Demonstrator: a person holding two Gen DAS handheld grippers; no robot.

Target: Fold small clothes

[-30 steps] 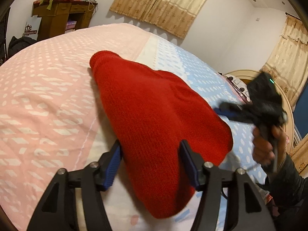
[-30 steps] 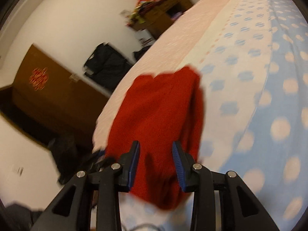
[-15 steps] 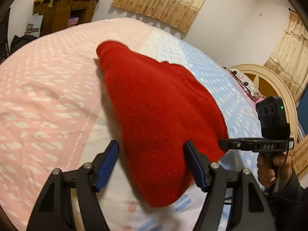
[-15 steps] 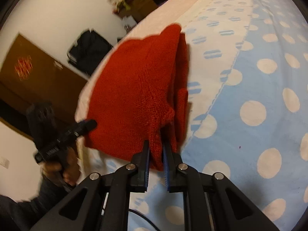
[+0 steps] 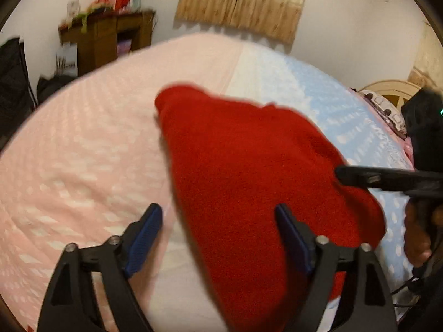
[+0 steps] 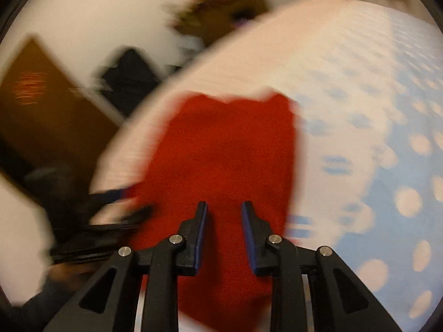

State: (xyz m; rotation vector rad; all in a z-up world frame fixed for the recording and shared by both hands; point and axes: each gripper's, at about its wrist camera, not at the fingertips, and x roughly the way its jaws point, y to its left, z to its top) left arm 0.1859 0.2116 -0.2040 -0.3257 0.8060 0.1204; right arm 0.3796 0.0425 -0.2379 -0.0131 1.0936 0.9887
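Lying near the bed's near edge, where the pink half of the bedspread (image 5: 83, 149) meets the blue, the red knit garment (image 5: 249, 182) looks soft, light and floppy, so I judge it best pinched at a near corner or hem where the knit bunches. The left gripper (image 5: 218, 238) gapes wide and empty over its near-left edge. Half a second ago the right gripper (image 6: 221, 232) was pinching the garment's near edge; now it stands partly open, holding nothing, and both views have blurred.
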